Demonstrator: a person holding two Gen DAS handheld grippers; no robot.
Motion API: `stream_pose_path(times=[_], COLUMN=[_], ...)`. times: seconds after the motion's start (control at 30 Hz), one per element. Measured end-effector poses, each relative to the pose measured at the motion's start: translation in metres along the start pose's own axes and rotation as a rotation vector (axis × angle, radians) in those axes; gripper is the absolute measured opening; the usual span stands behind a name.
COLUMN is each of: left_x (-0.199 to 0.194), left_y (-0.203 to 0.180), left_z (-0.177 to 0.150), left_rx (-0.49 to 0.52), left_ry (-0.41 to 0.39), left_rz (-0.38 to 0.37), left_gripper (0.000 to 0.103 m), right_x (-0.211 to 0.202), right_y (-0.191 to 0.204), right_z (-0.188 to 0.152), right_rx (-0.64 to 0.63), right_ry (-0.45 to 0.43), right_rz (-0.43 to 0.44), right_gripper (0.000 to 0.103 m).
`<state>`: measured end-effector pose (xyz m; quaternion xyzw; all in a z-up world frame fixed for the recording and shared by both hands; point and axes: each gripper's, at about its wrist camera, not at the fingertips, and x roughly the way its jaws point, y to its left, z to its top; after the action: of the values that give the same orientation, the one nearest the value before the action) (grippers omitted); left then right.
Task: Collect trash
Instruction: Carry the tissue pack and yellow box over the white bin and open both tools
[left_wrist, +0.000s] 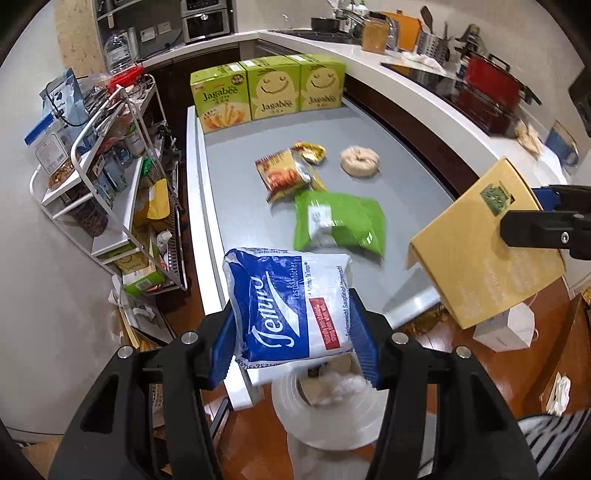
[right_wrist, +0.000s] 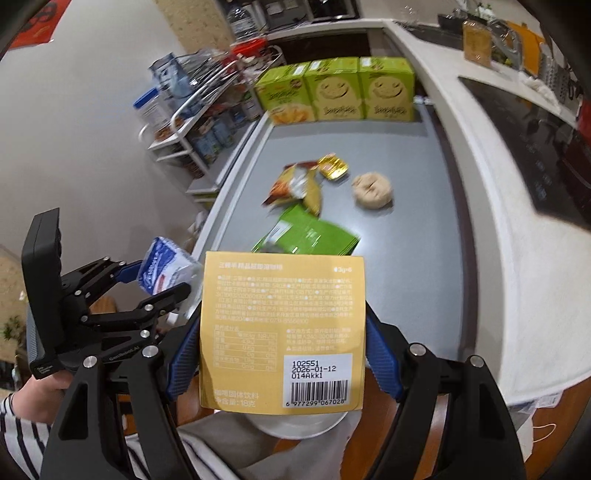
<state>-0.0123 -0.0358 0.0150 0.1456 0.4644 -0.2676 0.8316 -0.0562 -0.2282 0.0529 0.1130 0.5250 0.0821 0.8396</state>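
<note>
- My left gripper is closed on a blue and white tissue pack; the blue pads press on its two sides and the pack stands up between them, lifted clear of the table.
- My right gripper is clamped on a flat yellow box, one pad on each side edge. The printed back with the barcode faces the right camera.
- From the left camera I see the same yellow box at the right, tilted and in the air past the table's near edge, with the black fingers of the right gripper on it.
- Below the tissue pack there is a white bin with a plastic liner, standing on the wooden floor. Some crumpled white things lie inside it.
- The grey table carries more trash: a green pouch closest to me, then a red and yellow snack wrapper, and a small gold wrapper touching its far end.
- A round beige bun lies apart from them, to the right.
- Three green snack boxes stand in a row at the far edge of the table.
- A white wire rack full of jars and packets stands left of the table.
- A striped sleeve shows behind the left gripper in the right camera.
</note>
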Motion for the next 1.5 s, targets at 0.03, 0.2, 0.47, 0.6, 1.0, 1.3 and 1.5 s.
stream_pose_path(times=[0.03,0.2,0.47,0.6,1.0,1.3,1.5], left_x=[-0.001,-0.001,0.018,0.032,0.083,0.106,0.092], left_y=[-0.003,-0.016,-0.031,-0.034,-0.039,-0.032,-0.023], left_z=[-0.006,-0.033,-0.076,-0.097,-0.126,-0.123,-0.114], left_rx=[0.007,0.031,0.034,0.033,0.037,-0.022,-0.044], left_ry=[0.012,0.071,0.186,0.244,0.351,0.393,0.356], left_rz=[-0.006,-0.028,-0.062,-0.072,-0.082,-0.121,-0.099], left_gripper=[0.055,0.055,0.055,0.055,0.055,0.085,0.092], right_x=[0.001,0.010,0.040,0.059,0.122,0.145,0.120], right_y=[0.001,0.009,0.011,0.009,-0.001,-0.008,-0.013], right_z=[-0.004,-0.030,-0.074,-0.092,-0.117,-0.107,-0.101], right_rx=[-0.002,-0.015,-0.027,-0.019,0.011,0.047,0.038], right_ry=[0.011,0.082,0.219,0.277,0.360,0.372,0.314], right_rz=[0.009,0.031,0.027,0.020,-0.042,-0.081,-0.095], right_gripper=[0.076,0.076,0.076,0.076,0.076,0.088,0.093])
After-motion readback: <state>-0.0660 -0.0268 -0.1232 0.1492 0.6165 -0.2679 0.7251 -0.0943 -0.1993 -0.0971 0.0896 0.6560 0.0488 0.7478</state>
